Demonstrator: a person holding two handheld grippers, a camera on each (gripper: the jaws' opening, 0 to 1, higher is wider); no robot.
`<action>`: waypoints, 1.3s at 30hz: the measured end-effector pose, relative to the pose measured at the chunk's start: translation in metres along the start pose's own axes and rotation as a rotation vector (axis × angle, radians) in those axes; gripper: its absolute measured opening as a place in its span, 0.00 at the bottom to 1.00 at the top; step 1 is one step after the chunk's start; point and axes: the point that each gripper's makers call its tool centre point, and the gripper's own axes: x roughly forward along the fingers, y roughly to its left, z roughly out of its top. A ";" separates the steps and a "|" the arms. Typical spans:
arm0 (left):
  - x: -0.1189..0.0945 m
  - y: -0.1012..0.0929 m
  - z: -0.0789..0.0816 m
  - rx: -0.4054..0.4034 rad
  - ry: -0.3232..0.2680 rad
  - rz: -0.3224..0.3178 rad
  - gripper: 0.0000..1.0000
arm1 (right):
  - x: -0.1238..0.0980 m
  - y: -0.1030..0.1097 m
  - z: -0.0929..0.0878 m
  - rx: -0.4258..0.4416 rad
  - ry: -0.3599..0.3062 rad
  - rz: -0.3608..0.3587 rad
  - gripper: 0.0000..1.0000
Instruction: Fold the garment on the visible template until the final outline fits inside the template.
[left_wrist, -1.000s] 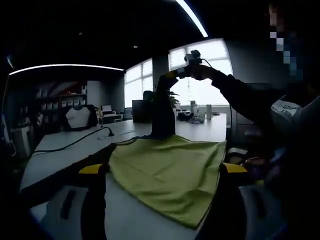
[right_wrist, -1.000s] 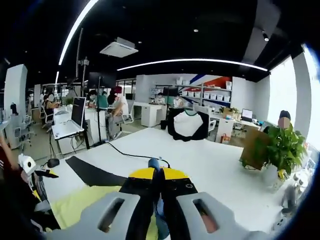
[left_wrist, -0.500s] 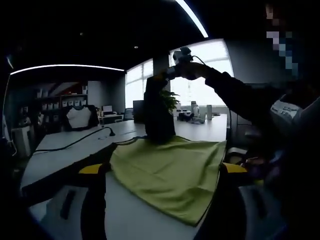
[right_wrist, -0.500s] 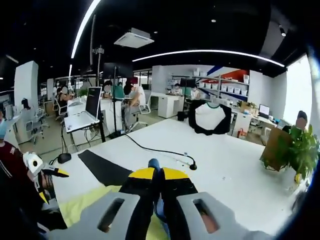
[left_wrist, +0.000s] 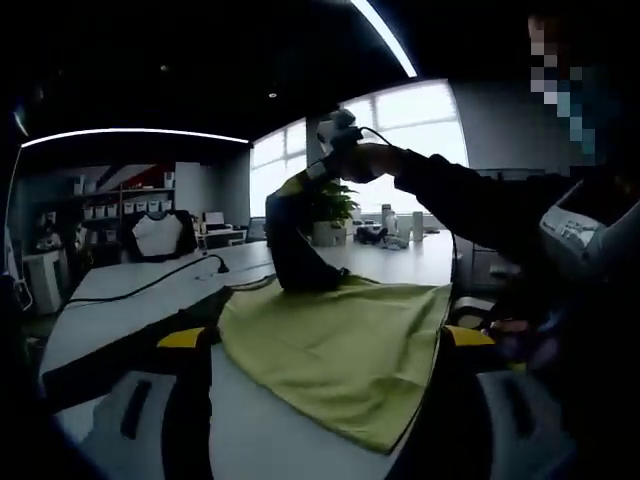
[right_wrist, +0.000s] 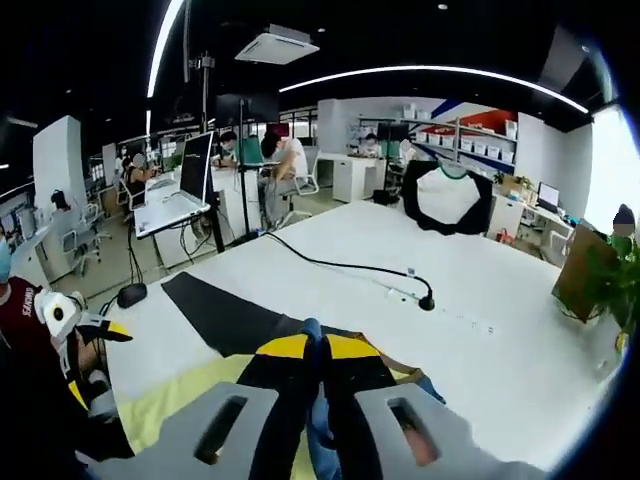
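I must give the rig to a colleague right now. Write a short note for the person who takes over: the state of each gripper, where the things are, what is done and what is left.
Right gripper: shut on a dark part of the garment, lifted above the white table.
Left gripper: jaws wide apart on either side of the near edge of the garment, holding nothing.
Garment: yellow-green, lying mostly flat on the table, one dark end raised by the right gripper.
Template: a dark strip shows beside the garment.
Done: the lift for a fold has begun.
Left: lay the raised part over, then check that the outline fits the template.
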 end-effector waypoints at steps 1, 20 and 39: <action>-0.001 0.001 0.000 -0.001 0.000 -0.001 1.00 | 0.003 0.001 -0.001 0.005 0.004 0.002 0.02; -0.001 0.000 0.000 -0.017 -0.003 -0.004 0.99 | 0.049 0.049 -0.057 0.029 0.136 0.117 0.02; 0.000 -0.003 -0.003 -0.032 0.000 -0.014 0.99 | 0.077 0.122 -0.106 -0.058 0.246 0.246 0.02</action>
